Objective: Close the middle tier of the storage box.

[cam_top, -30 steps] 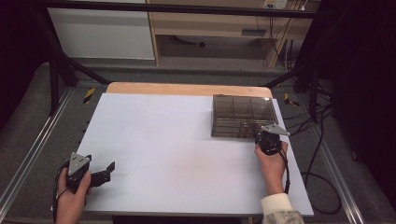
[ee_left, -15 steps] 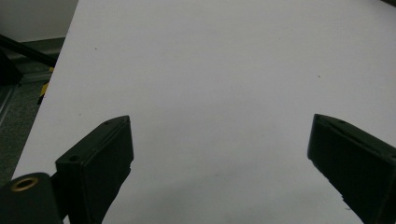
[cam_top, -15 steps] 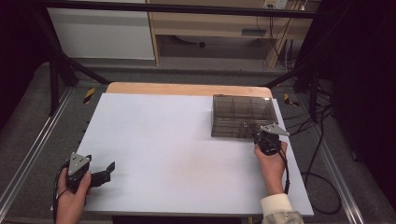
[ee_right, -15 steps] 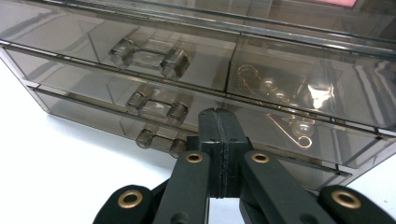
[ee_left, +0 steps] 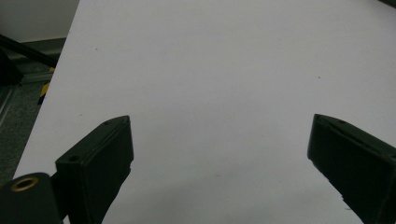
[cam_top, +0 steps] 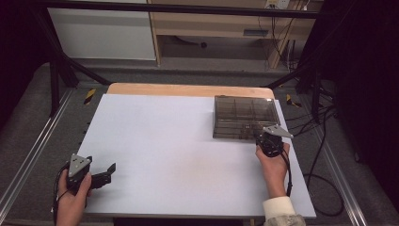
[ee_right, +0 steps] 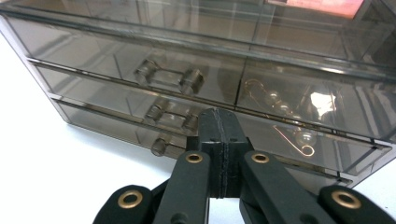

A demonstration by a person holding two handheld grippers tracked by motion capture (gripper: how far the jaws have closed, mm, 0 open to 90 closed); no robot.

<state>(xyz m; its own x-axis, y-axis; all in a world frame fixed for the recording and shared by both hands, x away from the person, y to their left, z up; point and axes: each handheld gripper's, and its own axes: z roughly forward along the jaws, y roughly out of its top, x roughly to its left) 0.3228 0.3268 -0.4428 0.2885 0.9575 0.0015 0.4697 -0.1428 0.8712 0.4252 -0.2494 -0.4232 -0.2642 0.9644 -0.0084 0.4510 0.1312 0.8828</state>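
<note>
While left claw [cam_top: 106, 176] apart, right claw [ee_right: 218, 126] together at smoky drawer box [cam_top: 244, 115] front.

— What's my work resting on?

— A table [cam_top: 155, 141] with a white top and a strip of bare wood along its far edge.

— And what lies on it?

— A smoky, see-through drawer box [cam_top: 244, 117] stands at the far right, near the right edge. In my right gripper view its drawers [ee_right: 140, 79] sit stacked, each with a clear handle. The box's base rests flat on the white surface.
</note>
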